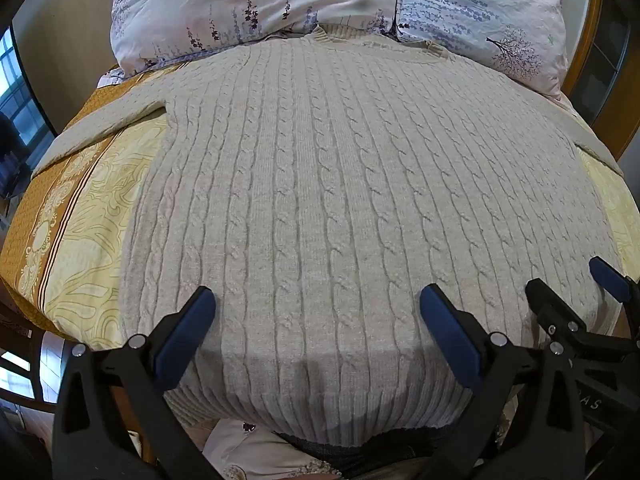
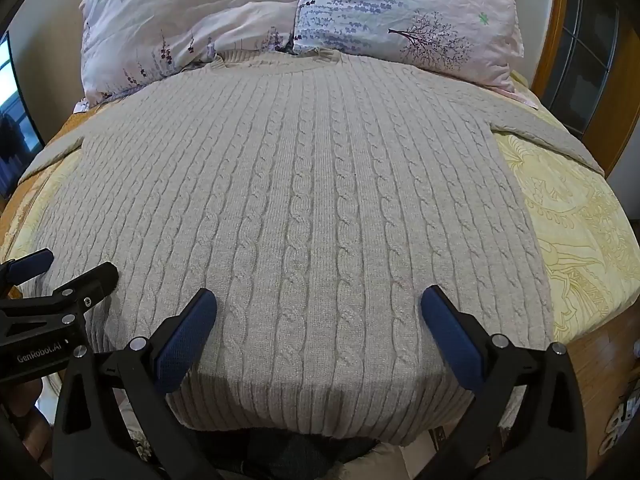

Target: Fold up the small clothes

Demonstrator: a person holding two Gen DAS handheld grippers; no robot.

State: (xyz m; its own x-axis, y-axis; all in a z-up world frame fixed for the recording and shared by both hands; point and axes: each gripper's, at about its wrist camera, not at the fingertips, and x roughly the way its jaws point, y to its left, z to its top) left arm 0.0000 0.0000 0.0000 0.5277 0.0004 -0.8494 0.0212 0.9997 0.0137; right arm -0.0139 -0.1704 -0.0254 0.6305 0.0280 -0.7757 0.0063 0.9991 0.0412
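With the left gripper (image 1: 318,308) and right gripper (image 2: 319,306) both spread empty over the cable-knit sweater (image 1: 320,200) hem (bed's near edge), a shallow pinch could drag it askew

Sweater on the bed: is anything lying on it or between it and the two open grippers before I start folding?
Nothing visible. The sweater lies flat and bare; the left gripper and right gripper hover open near its hem. The pillows only border the collar.

I am in a home bedroom: before me is a bed with a yellow patterned sheet (image 2: 576,216), two floral pillows (image 2: 408,20) at its head, a wooden headboard (image 2: 558,32) behind, and a window (image 1: 16,96) to my left.
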